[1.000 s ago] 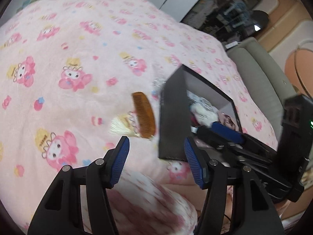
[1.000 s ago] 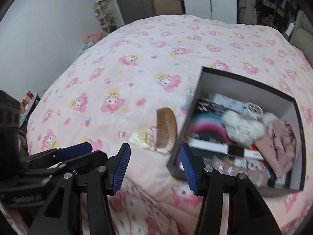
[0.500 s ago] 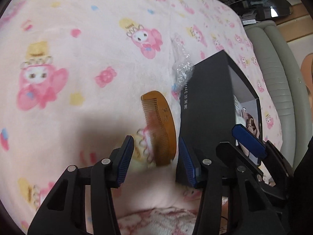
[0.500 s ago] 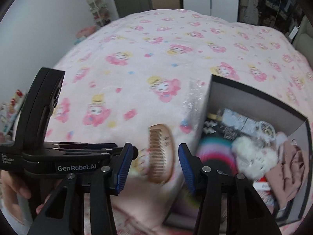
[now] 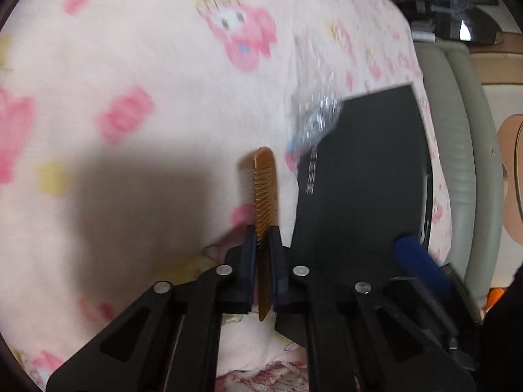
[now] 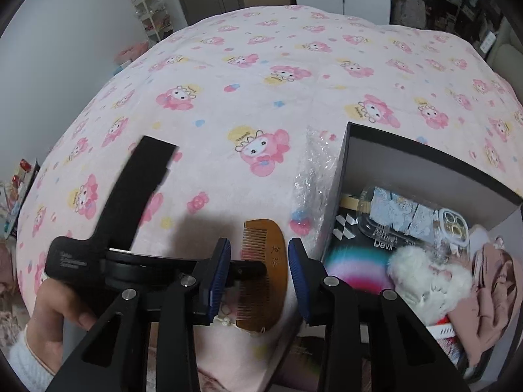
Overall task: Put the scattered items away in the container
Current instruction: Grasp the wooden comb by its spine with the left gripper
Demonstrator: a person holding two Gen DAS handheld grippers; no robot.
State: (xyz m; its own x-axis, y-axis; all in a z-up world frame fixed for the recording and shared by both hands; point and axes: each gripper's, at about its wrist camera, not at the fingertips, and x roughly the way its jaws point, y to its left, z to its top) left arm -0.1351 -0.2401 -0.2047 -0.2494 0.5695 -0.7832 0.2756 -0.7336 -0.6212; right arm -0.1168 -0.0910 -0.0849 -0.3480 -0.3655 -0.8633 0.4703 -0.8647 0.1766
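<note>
A brown wooden comb (image 5: 264,196) lies on the pink patterned blanket, just left of a black box (image 5: 362,176). My left gripper (image 5: 262,245) is shut on the comb's near end, seen edge on. In the right wrist view the comb (image 6: 266,254) sits between my open right gripper's blue pads (image 6: 220,274), with the left gripper coming in from the left. The box (image 6: 392,153) at the right holds a phone case (image 6: 412,222), a white fluffy item (image 6: 428,277), pink cloth and other things.
A crumpled clear plastic wrapper (image 6: 313,170) lies against the box's left wall. The pink blanket (image 6: 261,65) covers a wide bed. A grey sofa (image 5: 464,150) stands beyond the box. A shelf rack (image 6: 152,13) stands by the far wall.
My left gripper has moved down onto the comb and closed on it. The right gripper has stayed open and drawn closer over the comb.
</note>
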